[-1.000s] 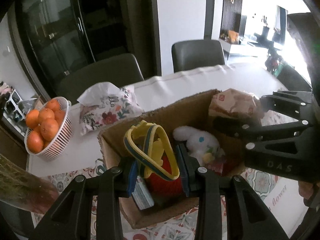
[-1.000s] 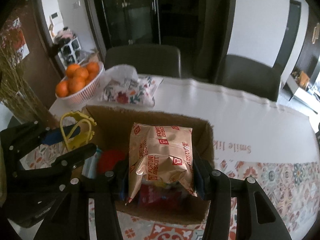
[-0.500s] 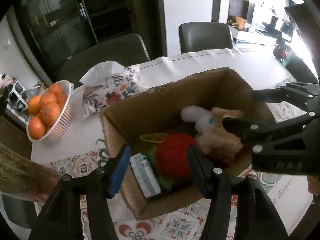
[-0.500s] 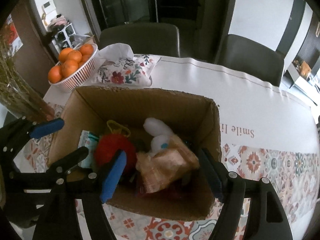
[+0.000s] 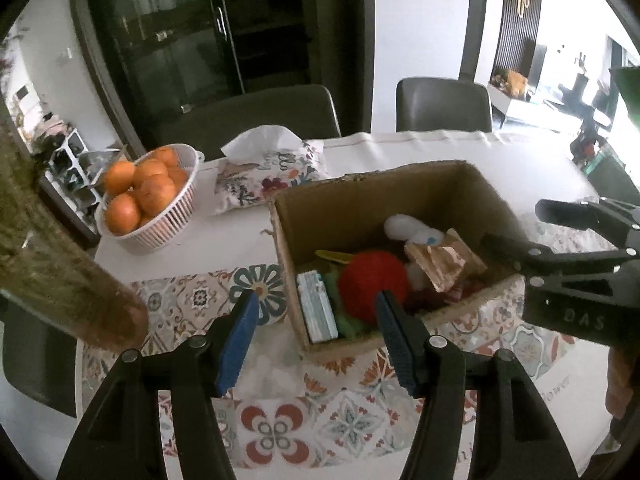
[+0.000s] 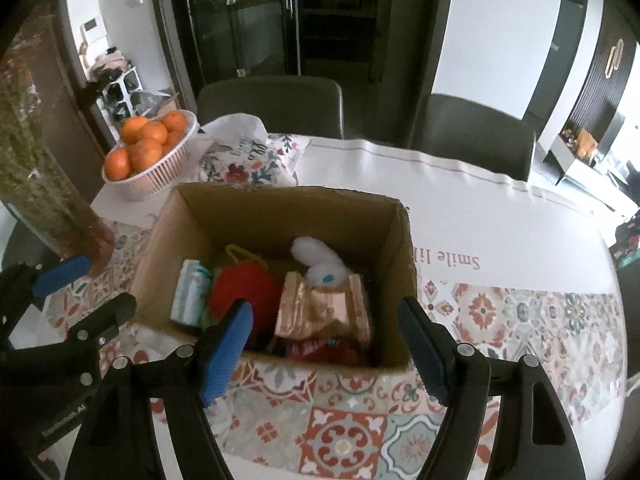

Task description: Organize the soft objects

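Now both grippers hang over the near edge of the cardboard box (image 6: 280,208), lower centre of each view. The left gripper (image 5: 316,320) has just been opening its jaws, and nothing sits between them. The right gripper (image 6: 326,338) stands spread and empty too. Inside the box lie the biscuit bag (image 6: 324,312), a red ball (image 6: 244,292), a white plush (image 6: 320,264) and a yellow ring (image 6: 242,254).

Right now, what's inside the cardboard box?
In the cardboard box: a red ball, white plush, crumpled biscuit bag, pale packet, yellow ring. A red wrapper shows beneath the bag; anything deeper is covered.
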Motion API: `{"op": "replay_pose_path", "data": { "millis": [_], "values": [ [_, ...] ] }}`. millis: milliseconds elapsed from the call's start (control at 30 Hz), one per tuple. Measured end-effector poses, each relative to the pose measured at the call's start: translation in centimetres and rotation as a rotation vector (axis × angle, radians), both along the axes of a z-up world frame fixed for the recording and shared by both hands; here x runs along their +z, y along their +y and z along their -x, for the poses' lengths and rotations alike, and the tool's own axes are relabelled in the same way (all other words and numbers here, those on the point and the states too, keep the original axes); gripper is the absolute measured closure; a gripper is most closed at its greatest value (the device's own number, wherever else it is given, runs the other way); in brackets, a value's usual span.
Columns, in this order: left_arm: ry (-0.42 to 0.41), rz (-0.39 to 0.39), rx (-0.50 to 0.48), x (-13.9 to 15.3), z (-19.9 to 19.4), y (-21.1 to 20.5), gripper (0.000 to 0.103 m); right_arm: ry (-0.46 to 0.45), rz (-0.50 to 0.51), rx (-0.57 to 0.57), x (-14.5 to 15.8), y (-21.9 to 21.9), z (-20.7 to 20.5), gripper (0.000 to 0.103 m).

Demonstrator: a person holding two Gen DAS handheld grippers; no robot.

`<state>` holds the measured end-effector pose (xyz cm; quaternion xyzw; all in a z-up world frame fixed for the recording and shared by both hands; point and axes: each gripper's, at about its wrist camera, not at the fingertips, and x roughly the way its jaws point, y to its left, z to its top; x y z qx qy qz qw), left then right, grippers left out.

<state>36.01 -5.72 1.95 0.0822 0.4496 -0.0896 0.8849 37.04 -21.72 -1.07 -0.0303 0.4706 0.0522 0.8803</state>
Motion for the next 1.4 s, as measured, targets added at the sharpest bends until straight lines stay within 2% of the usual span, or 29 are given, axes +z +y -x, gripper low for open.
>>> {"op": "replay_pose_path", "data": {
  "millis": [233, 467, 567, 633, 833, 1033, 1400],
  "values": [
    [-0.099, -0.036, 0.022, 2.5, 5.0, 0.3, 0.036, -0.087, 0.040, -0.022, 2.5, 0.0, 5.3, 0.027],
    [-0.155, 0.028, 0.056, 4.2, 9.8, 1.4, 0.035, -0.145, 0.040, -0.055, 4.0, -0.1, 11.2, 0.027],
    [-0.173, 0.036, 0.056, 4.6, 11.9, 1.6, 0.031, -0.181, 0.038, -0.062, 4.5, 0.1, 13.5, 0.026],
    [-0.188, 0.038, 0.061, 4.7, 13.4, 1.8, 0.031, -0.208, 0.044, -0.072, 4.8, 0.4, 15.0, 0.021],
    [-0.239, 0.025, 0.061, 5.0, 17.7, 2.4, 0.030, -0.282, 0.054, -0.088, 5.4, 1.1, 20.0, 0.018],
    [-0.307, 0.022, 0.066, 5.8, 22.1, 3.1, 0.023, -0.343, 0.044, -0.086, 6.2, 1.7, 24.6, 0.014],
    [-0.406, 0.018, 0.066, 6.3, 29.0, 3.7, 0.020, -0.435, 0.046, -0.108, 6.2, 2.0, 32.0, 0.011]
  ]
}}
